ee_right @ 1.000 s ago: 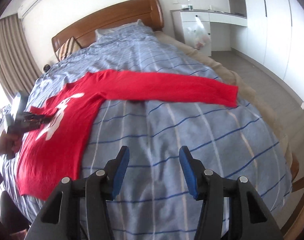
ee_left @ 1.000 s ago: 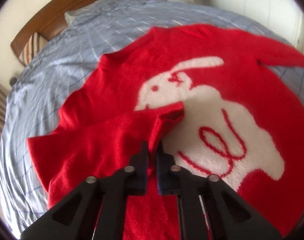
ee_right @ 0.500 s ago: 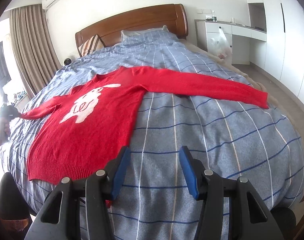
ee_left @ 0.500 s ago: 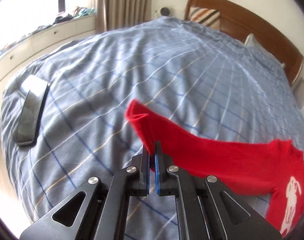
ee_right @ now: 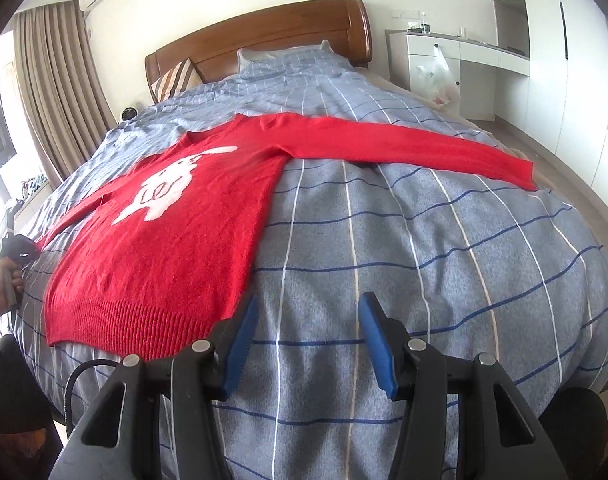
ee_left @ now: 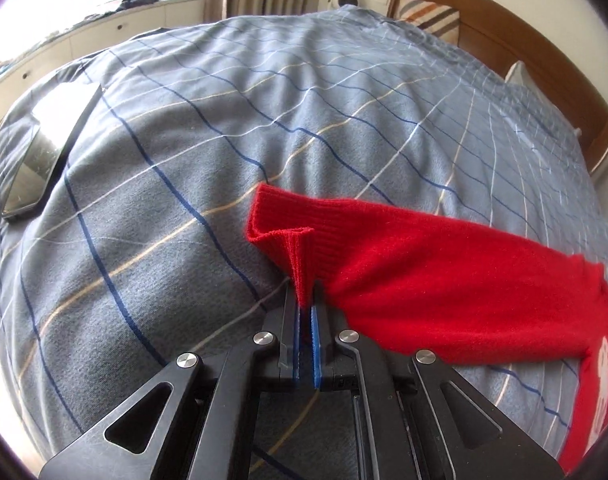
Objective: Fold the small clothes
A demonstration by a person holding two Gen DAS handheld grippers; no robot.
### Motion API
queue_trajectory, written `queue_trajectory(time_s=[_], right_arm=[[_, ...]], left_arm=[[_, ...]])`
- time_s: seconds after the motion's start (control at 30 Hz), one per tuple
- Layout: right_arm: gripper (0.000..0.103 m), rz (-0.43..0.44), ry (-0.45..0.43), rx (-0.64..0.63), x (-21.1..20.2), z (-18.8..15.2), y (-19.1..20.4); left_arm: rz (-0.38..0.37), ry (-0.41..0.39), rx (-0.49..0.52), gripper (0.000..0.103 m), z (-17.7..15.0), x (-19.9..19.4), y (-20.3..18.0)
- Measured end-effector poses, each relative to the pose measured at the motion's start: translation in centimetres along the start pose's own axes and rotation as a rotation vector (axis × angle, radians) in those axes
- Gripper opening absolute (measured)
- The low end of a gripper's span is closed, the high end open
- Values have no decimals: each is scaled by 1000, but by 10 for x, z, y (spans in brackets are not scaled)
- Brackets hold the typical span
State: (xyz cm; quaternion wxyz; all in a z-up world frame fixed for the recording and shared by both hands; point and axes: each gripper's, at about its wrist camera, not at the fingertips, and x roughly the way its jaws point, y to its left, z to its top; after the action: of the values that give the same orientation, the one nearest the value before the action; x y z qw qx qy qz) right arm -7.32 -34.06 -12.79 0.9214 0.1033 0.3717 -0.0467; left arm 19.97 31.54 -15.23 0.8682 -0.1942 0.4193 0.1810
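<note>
Spreading step, by the look of it: left claw (ee_left: 305, 296) pinching sleeve cuff (ee_left: 282, 224) of red rabbit sweater (ee_right: 172, 216) flat on bed (ee_right: 444, 248) ahead of empty, half-spread right claw (ee_right: 308, 338); next, probably folding cuff across chest.

Left gripper (ee_left: 305, 294): my jaws pinch a red cuff (ee_left: 292, 240), angled down, far left.
Right gripper (ee_right: 309, 316): my jaws stand apart, empty, near.

fuzzy matt knit on the red sweater (ee_right: 172, 240), ribbed at its hem; soft woven cloth on the bedcover (ee_right: 424, 248); glossy varnished wood on the headboard (ee_right: 264, 36).
</note>
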Motion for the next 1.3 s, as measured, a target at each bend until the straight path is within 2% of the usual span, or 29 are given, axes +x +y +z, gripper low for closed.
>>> queue_trajectory(time_s=[0.17,0.23,0.3,0.4,0.5,0.6,0.67,0.9,0.97,1.03,1.1,1.17,1.23,1.3], right_arm=[[52,-7,-5,-12,1,-1,3],[52,-9,-10,-14,0,-1,4],[55,-13,-15,-7,-1,-1,3],[57,-16,-17,8,-1,-1,-1],[57,-16,-18,21,-1,-2,-4],[60,-25,-30,32,-3,-1,-7],[64,-34,-42,38,-4,0,-9],[65,-60,-51,46,-2,3,-10],[65,-66,-58,46,-2,4,-11],[66,-73,-62,48,-1,4,-13],[66,-75,-59,57,1,4,-16],[66,-74,-58,67,1,4,-18],[66,-76,-61,77,1,4,-21],[68,-78,-60,87,1,3,-23]], left_arm=[[-45,-15,-28,8,-1,0,8],[-64,-12,-41,12,-2,-3,12],[-66,-13,-35,24,-3,-9,15],[-40,-28,-7,53,-8,-25,19],[-9,-42,3,67,-16,-43,25],[10,-56,24,73,-28,-65,26],[-18,-58,36,74,-39,-81,20],[-237,-46,182,87,-87,-121,-48],[-302,-18,205,89,-100,-121,-68],[-335,20,211,89,-112,-113,-83],[-324,54,209,89,-125,-99,-91],[-286,51,233,89,-137,-88,-94],[-241,5,314,90,-149,-87,-100],[-212,-13,390,95,-154,-89,-107]])
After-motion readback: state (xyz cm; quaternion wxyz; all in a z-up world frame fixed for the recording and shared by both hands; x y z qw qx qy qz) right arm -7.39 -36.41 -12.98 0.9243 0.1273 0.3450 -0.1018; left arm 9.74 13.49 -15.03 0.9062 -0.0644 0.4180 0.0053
